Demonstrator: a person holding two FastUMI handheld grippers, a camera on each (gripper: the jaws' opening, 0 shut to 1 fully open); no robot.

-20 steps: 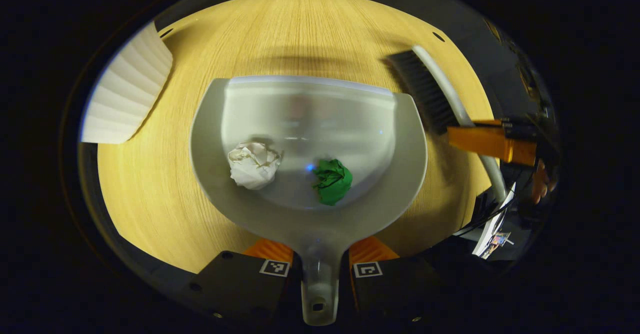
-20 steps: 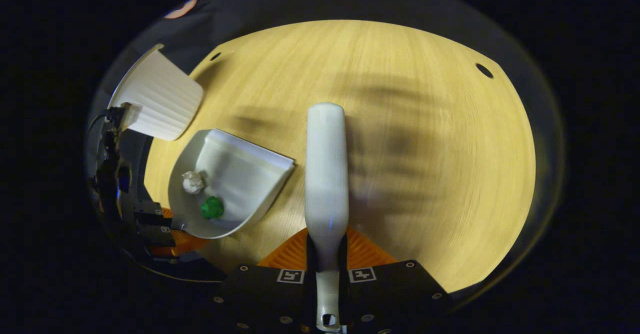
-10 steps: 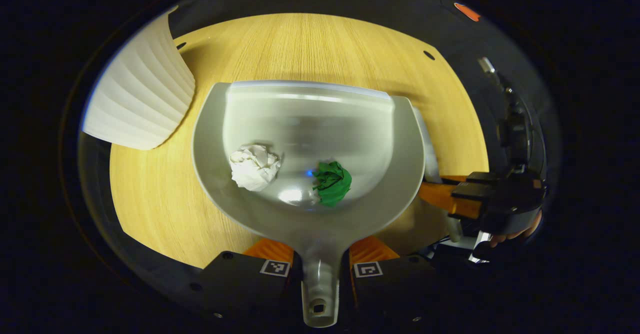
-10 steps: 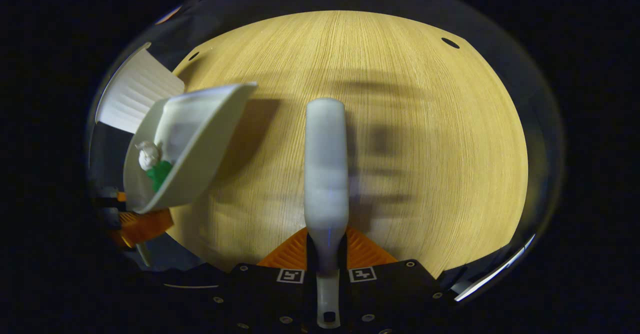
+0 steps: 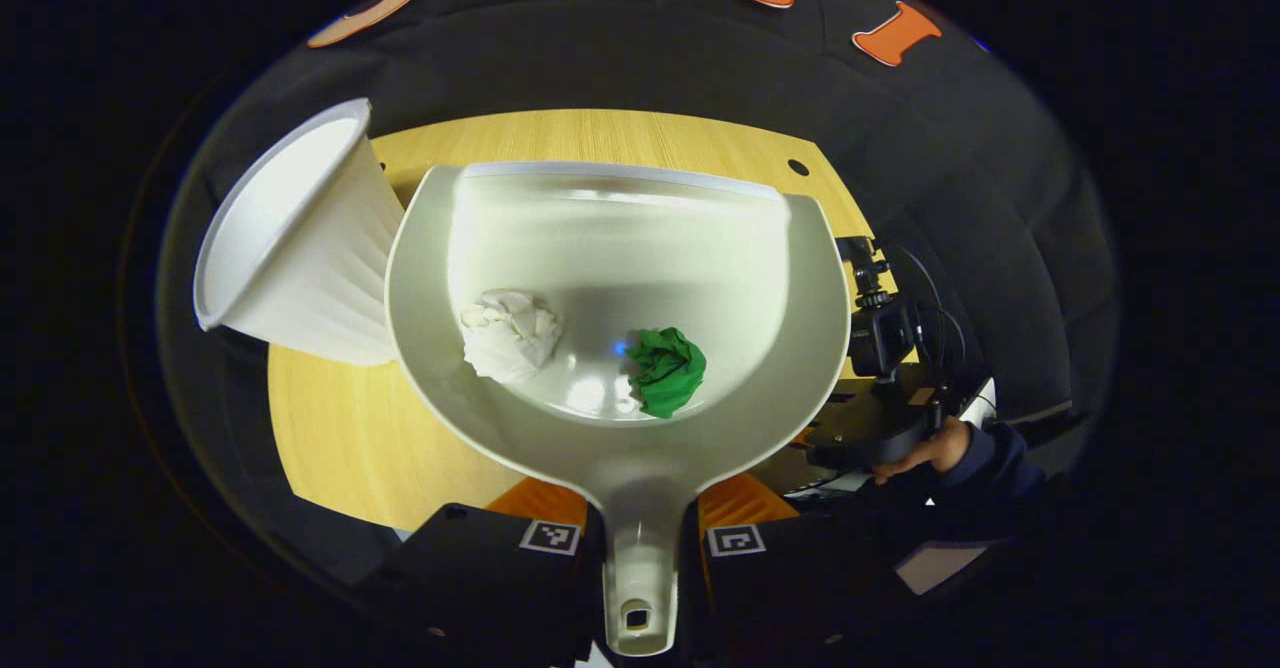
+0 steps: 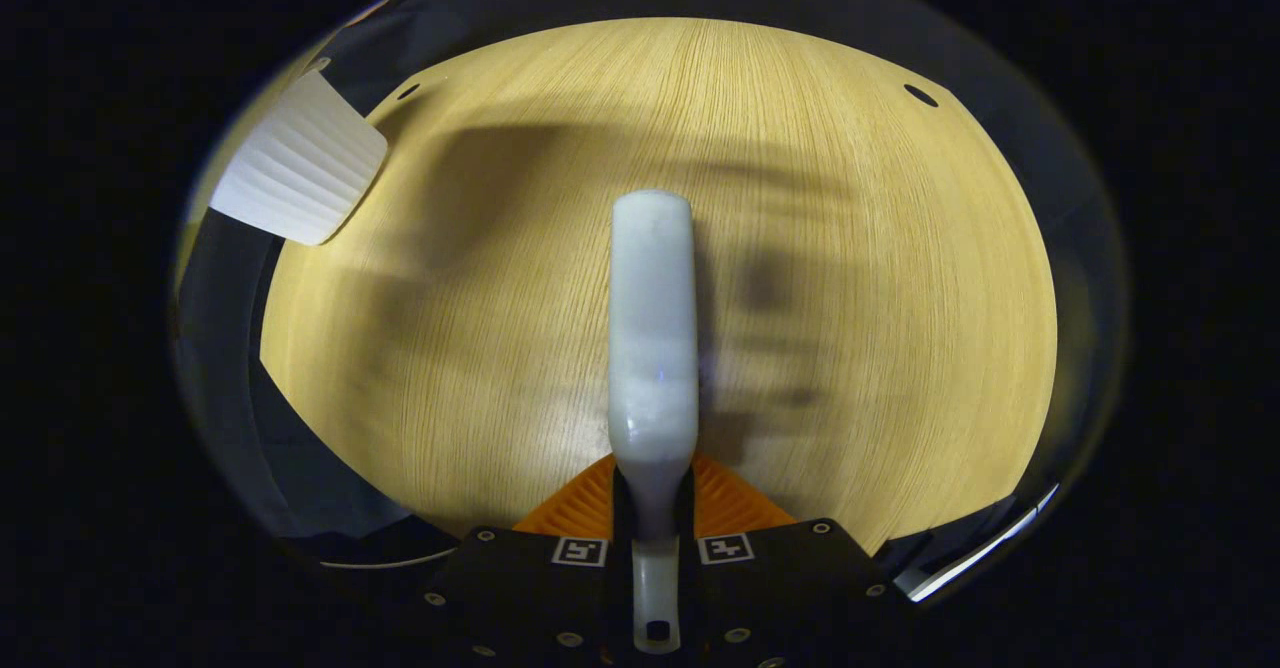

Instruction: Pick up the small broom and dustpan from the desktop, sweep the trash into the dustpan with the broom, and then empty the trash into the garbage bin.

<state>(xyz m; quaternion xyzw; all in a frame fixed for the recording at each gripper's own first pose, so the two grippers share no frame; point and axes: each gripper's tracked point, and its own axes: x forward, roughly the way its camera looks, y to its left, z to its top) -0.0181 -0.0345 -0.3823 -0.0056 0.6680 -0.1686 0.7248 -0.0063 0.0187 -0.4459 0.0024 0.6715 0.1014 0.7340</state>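
Lifted off desk since 1 s ago, dustpan [image 5: 620,248] nears bin [image 5: 300,238] at 10 o'clock; left gripper [image 5: 640,528] clamps its handle, right gripper [image 6: 655,523] clamps broom [image 6: 653,328].

One dustpan [image 5: 620,428] holds two paper wads: one white wad [image 5: 510,333] and one green wad [image 5: 665,368]. There is one broom [image 6: 653,338], one white ribbed bin [image 5: 300,238], one table [image 6: 850,278] and two hand-held grippers.
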